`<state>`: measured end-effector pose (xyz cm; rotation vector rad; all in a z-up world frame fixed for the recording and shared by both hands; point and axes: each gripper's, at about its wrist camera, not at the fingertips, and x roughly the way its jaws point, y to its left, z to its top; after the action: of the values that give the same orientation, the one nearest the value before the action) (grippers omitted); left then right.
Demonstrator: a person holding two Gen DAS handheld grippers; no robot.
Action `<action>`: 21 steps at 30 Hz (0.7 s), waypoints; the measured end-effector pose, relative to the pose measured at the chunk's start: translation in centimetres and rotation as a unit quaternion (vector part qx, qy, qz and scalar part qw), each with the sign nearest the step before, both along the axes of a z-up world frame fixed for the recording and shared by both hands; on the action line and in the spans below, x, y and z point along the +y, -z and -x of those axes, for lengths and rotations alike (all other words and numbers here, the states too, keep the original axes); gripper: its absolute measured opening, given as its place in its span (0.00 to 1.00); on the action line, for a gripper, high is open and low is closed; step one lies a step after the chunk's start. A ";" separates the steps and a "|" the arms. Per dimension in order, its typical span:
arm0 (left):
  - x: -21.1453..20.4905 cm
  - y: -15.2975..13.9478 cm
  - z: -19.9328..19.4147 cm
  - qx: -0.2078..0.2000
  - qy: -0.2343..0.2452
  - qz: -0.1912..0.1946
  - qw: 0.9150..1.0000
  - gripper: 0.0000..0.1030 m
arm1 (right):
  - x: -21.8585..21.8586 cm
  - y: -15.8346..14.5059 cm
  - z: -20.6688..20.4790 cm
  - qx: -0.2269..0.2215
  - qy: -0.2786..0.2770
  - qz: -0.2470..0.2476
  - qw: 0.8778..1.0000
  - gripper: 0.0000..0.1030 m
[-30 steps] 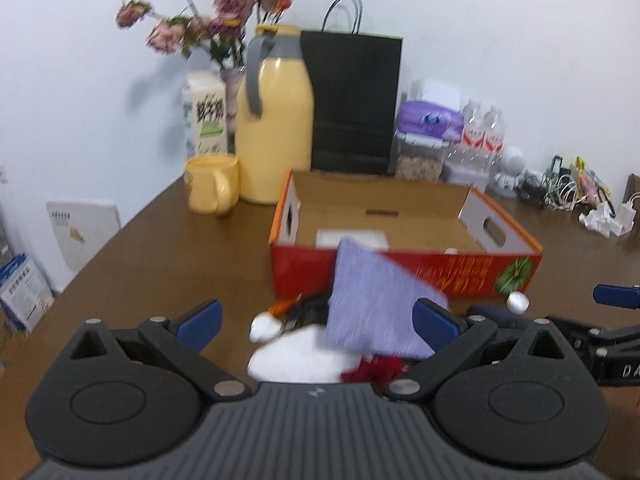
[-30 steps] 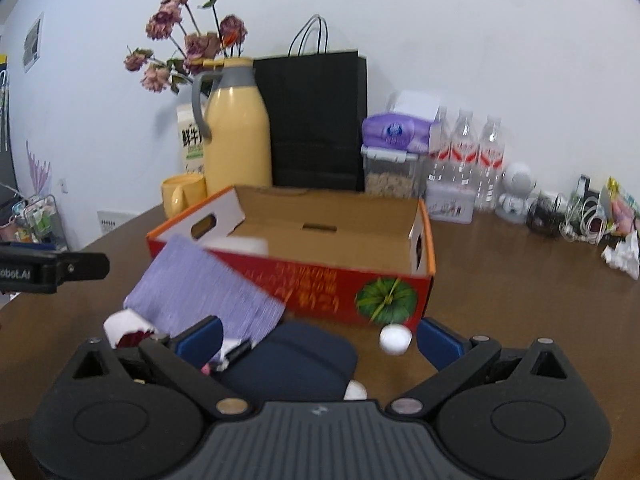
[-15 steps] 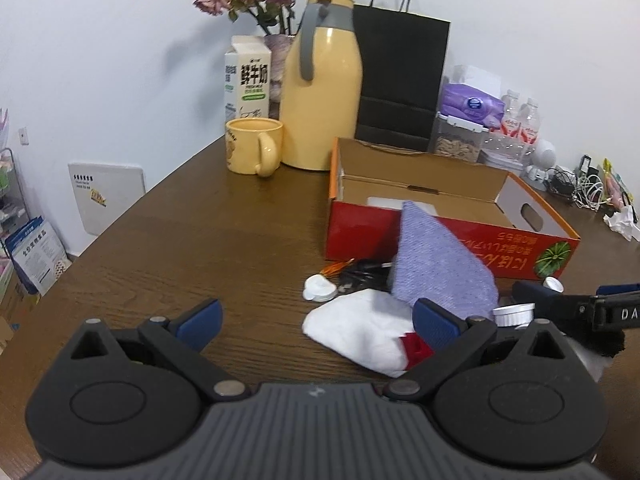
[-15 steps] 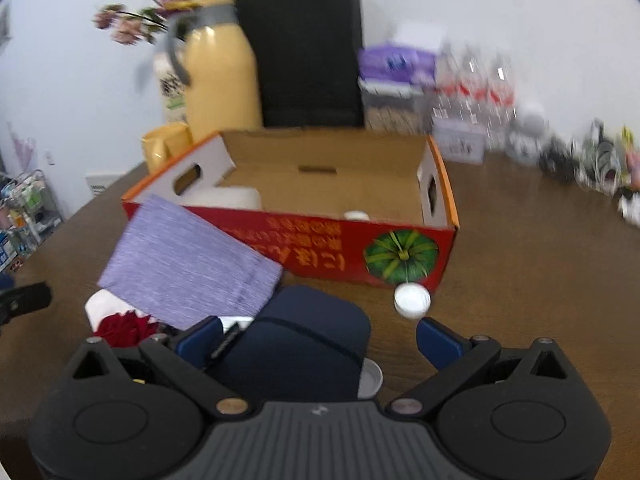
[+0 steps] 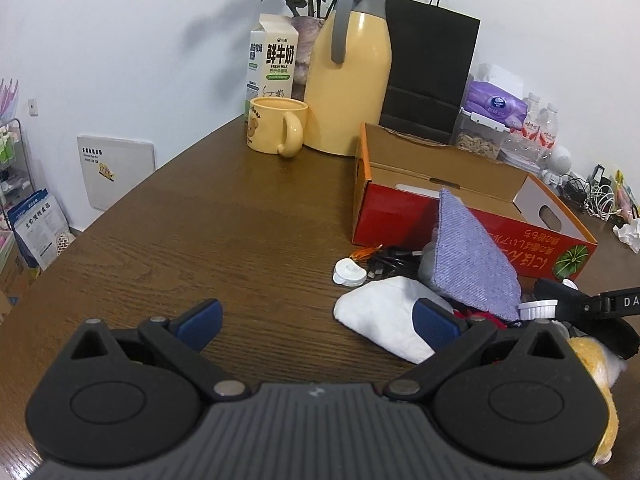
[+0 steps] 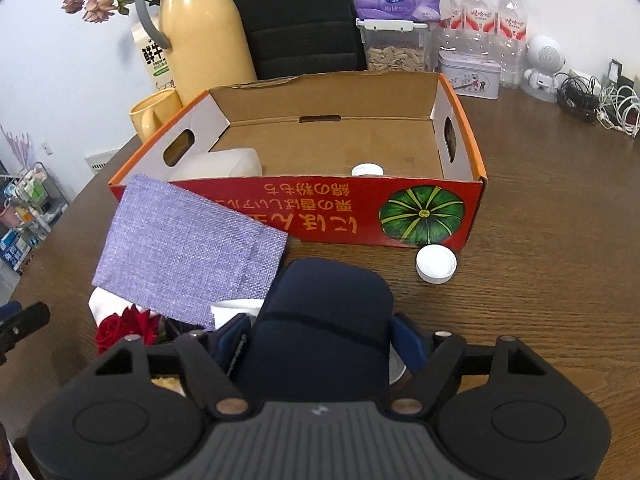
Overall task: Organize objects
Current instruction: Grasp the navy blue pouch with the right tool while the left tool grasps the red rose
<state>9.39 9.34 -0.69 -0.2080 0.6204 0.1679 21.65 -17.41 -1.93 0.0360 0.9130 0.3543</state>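
Your right gripper (image 6: pixel 322 344) drops lower, its jaws just closing in around the navy pouch (image 6: pixel 324 320), pads at its sides.

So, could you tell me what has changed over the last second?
The right gripper has dropped over the dark blue pouch, and its jaws have just been closing around it. The left gripper swung left, open over bare table. The red box, purple pouch and white cap stayed put.

Between the right gripper's (image 6: pixel 323 342) blue-padded fingers sits a navy blue pouch (image 6: pixel 326 320), ahead of it a red cardboard box (image 6: pixel 360 216) printed with a green pumpkin and yellow lettering, to the left a lilac woven cloth (image 6: pixel 188 252) over a red rose (image 6: pixel 126 326).
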 end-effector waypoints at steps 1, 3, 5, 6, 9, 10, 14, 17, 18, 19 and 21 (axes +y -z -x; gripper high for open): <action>0.0 0.0 0.0 -0.001 0.002 0.001 1.000 1.00 | -0.1 0.0 0.0 -0.001 0.000 -0.004 1.000 0.71; -0.1 0.0 -0.1 -0.001 0.005 0.001 1.000 1.00 | -0.3 0.0 0.1 -0.005 0.000 -0.009 1.000 0.66; -0.4 0.0 -0.2 0.000 0.013 0.000 1.000 1.00 | -0.4 0.0 0.2 -0.011 -0.001 -0.012 1.000 0.64; -0.6 0.0 -0.2 -0.001 0.017 0.000 1.000 1.00 | -0.5 -0.1 0.4 -0.017 -0.001 -0.010 1.000 0.64; -1.3 0.0 -0.3 -0.002 0.030 -0.004 1.000 1.00 | -0.6 -0.1 0.9 -0.030 -0.002 -0.013 0.999 0.61; -1.6 -0.1 -0.4 -0.002 0.035 -0.005 0.999 1.00 | -0.7 -0.1 1.1 -0.035 -0.002 -0.014 0.999 0.61; -2.9 0.1 -0.9 0.000 0.061 -0.008 0.998 1.00 | -1.1 -0.3 1.8 -0.056 -0.001 -0.021 0.998 0.61; -4.3 0.5 -1.5 0.012 0.085 -0.011 0.996 1.00 | -1.5 -0.3 2.4 -0.074 0.000 -0.023 0.997 0.61; -4.8 0.7 -1.6 0.014 0.091 -0.013 0.996 1.00 | -1.5 -0.3 2.7 -0.079 0.000 -0.025 0.997 0.61; -5.3 0.8 -1.8 0.015 0.099 -0.015 0.995 1.00 | -1.6 -0.4 2.9 -0.084 -0.001 -0.025 0.996 0.61; -6.2 1.0 -2.1 0.016 0.114 -0.015 0.993 1.00 | -1.6 -0.4 3.4 -0.097 -0.002 -0.025 0.995 0.61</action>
<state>11.49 3.15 -1.66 -0.1039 0.6683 -0.0389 18.30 -19.05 -1.53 0.0456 0.7116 0.3780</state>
